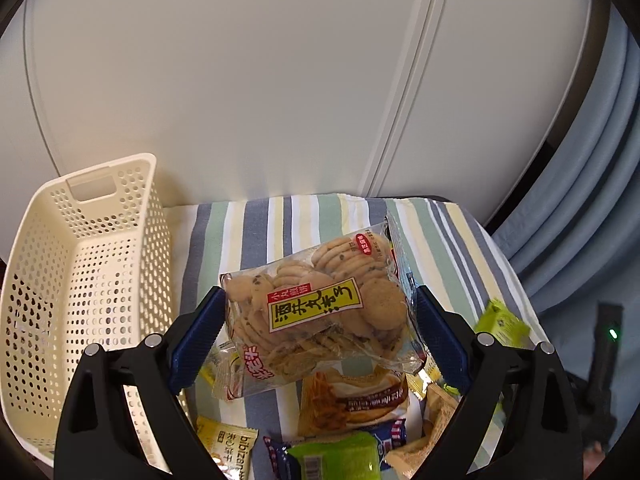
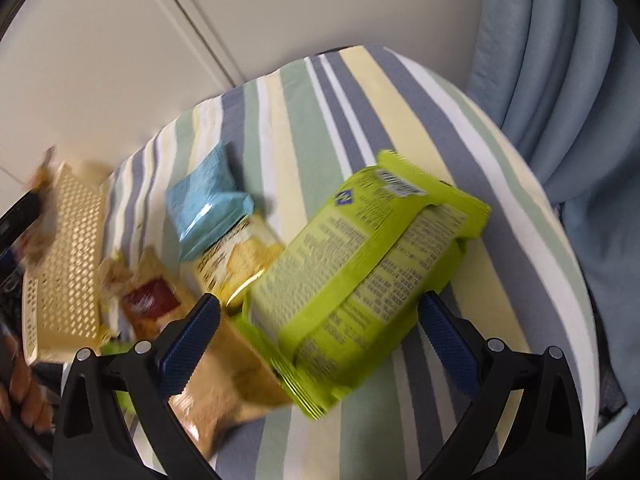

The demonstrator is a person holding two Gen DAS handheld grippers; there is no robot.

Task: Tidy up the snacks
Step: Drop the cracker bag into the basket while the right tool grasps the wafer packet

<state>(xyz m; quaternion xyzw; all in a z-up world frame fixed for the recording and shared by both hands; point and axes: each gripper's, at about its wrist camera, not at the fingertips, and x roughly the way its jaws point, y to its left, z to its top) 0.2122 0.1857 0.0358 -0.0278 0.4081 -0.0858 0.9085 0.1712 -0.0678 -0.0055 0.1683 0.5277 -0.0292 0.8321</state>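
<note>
Gripping a clear bag of round biscuits (image 1: 316, 304) between their blue pads, the jaws of the left gripper (image 1: 318, 334) hold it lifted above the striped cloth (image 1: 256, 232) that covers the bench; the bag's yellow label faces the camera and its far end points toward 1 o'clock. Below it, toward 6 o'clock, loose snacks lie in a heap: a brown-and-white packet (image 1: 360, 404), a lime-green packet (image 1: 336, 460) and a yellow sachet (image 1: 228, 444). At 9 o'clock a cream perforated basket (image 1: 80, 280) stands on the bench, nothing showing inside it from here. In the right wrist view, the right gripper (image 2: 320, 344) has its jaws spread wide around a large lime-green packet (image 2: 368, 272), neither pad clearly pressing it, though blur makes contact hard to judge. A tan pouch (image 2: 224, 388) lies against the left pad at 7 o'clock, a yellow packet (image 2: 236, 260) and a light blue packet (image 2: 208, 200) farther out at 11 o'clock
</note>
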